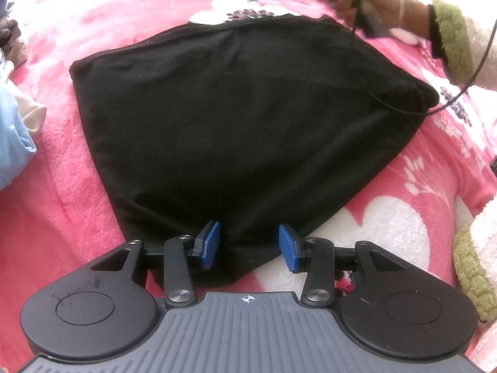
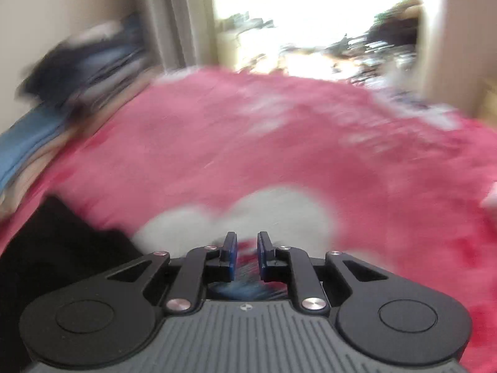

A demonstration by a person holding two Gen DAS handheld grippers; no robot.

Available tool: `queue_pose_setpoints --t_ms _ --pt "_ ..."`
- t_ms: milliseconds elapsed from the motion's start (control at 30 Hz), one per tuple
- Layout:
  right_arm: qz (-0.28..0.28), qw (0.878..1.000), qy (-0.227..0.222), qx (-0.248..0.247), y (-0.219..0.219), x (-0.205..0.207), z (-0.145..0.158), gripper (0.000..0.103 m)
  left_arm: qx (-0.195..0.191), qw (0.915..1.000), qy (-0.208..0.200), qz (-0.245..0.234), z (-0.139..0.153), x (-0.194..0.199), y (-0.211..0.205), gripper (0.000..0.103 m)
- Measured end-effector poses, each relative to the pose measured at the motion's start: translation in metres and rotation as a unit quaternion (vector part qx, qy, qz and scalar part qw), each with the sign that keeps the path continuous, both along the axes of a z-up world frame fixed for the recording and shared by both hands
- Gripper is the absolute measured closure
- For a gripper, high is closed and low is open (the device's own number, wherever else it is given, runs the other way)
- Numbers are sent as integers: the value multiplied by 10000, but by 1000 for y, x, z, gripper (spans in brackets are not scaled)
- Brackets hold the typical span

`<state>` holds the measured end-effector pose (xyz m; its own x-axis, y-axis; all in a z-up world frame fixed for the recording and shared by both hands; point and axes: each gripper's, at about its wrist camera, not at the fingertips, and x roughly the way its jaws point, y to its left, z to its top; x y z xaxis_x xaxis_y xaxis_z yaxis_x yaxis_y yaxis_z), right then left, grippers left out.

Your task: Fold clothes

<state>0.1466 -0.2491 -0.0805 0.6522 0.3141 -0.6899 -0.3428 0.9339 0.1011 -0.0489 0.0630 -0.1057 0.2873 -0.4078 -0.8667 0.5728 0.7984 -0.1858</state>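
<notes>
A folded, matte black knit garment [image 1: 236,130] lies flat on the fleecy pink blanket with white hearts [image 1: 388,217] covering the bed. The left hand-held gripper [image 1: 248,248] hovers spread at its near corner. The right hand-held gripper [image 2: 247,255], blurred, is narrowly parted, holding nothing. Folded blue and beige clothes [image 1: 15,136] sit at the bed's left edge.

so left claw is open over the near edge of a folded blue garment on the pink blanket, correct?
Not quite: the garment is black, not blue. The left wrist view shows the left claw open over its near edge, on the pink blanket. The only blue fabric sits off at that view's left edge.
</notes>
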Motion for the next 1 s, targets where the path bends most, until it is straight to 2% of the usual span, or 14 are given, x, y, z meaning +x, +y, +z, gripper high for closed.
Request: queue_pose_setpoints --t_ms 67,167,267,300,333,367,400,433,467,533,633,733,833,1000 --pt "220 9994 34 269 -15 -13 16 87 -14 10000 -20 -4 0 -1 0 61" --pt "1219 9905 348 536 -17 -47 21 86 -67 10000 -36 13 -3 -2 2 61" --pt "1189 9909 586 -223 -24 -58 -6 86 -45 10000 -59 -43 -3 -2 1 60" --pt "819 9934 574 -565 -31 -53 -18 91 -37 9999 -66 -67 -3 -2 1 60" --pt "426 9968 531 -414 -49 -45 -23 103 -27 9999 -71 -82 -3 -2 1 60" --pt "-108 9986 485 -202 -65 -39 -18 103 -14 9999 -75 -90 -3 -2 0 60" --pt "-651 9969 438 13 -81 -32 -13 94 3 9999 -83 -89 -2 -2 0 60" --pt "-936 9952 262 -64 -88 -29 -6 94 12 9999 -93 -73 -2 -2 -1 60" --pt "-844 9963 131 17 -89 -29 1 94 20 9999 -103 -56 -1 -3 -1 60" --pt "-325 9986 249 338 -80 -35 11 89 28 9999 -125 -20 -1 -4 -1 60" --pt "826 9951 509 172 -39 -42 1 89 59 9999 -146 3 -1 -5 -2 60" --pt "828 9945 577 282 -42 -41 2 94 97 9998 -154 -14 -1 -6 -4 60" --pt "805 9939 640 400 -45 -40 3 87 118 9998 -161 -20 0 -6 -5 60" --pt "767 9925 746 597 -52 -39 6 87 75 9999 -156 4 -1 -6 -4 59"
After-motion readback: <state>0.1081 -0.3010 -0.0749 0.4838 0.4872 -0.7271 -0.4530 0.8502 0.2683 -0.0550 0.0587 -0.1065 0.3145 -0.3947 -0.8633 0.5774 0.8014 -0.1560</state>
